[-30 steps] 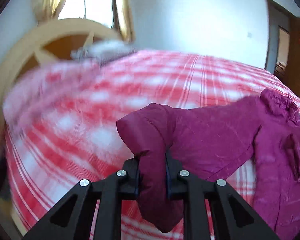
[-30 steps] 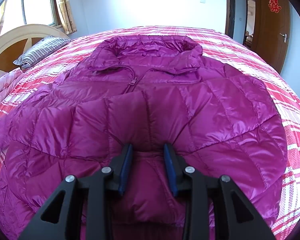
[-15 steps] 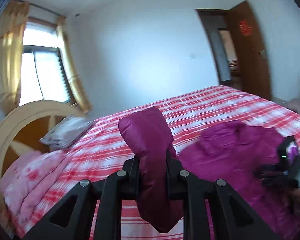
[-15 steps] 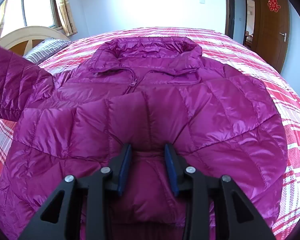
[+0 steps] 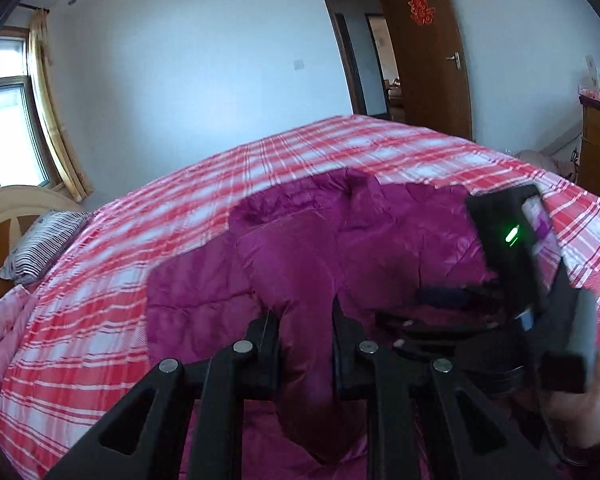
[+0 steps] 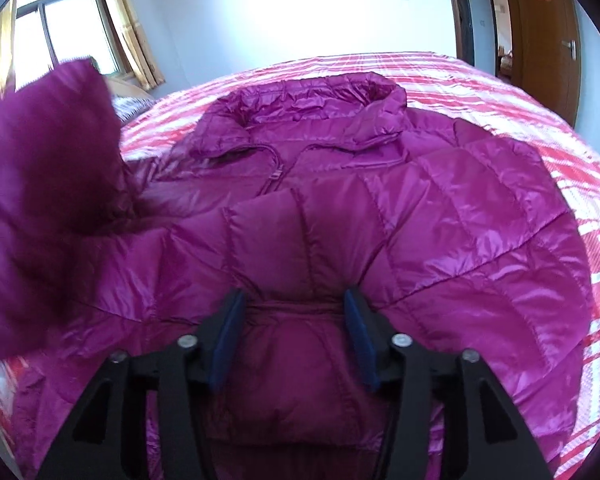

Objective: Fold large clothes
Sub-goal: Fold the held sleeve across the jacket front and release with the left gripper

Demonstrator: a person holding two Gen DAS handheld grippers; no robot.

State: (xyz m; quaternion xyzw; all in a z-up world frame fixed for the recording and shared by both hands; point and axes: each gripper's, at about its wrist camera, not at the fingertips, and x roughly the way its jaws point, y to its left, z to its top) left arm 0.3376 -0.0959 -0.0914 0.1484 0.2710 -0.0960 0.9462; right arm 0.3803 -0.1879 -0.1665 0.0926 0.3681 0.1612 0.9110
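Fold barely begun: magenta puffer jacket [image 6: 380,208] lies front-up on the plaid bed [image 5: 260,168], left gripper [image 5: 304,320] pinching its left sleeve [image 5: 296,280] over the body, right gripper [image 6: 296,320] jaws just opening around a hem fold, remaining folds undone.

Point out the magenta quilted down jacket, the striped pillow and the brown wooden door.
magenta quilted down jacket [image 6: 440,216]: right wrist view, front panel.
striped pillow [image 5: 46,242]: left wrist view, middle.
brown wooden door [image 5: 432,68]: left wrist view, open leaf.
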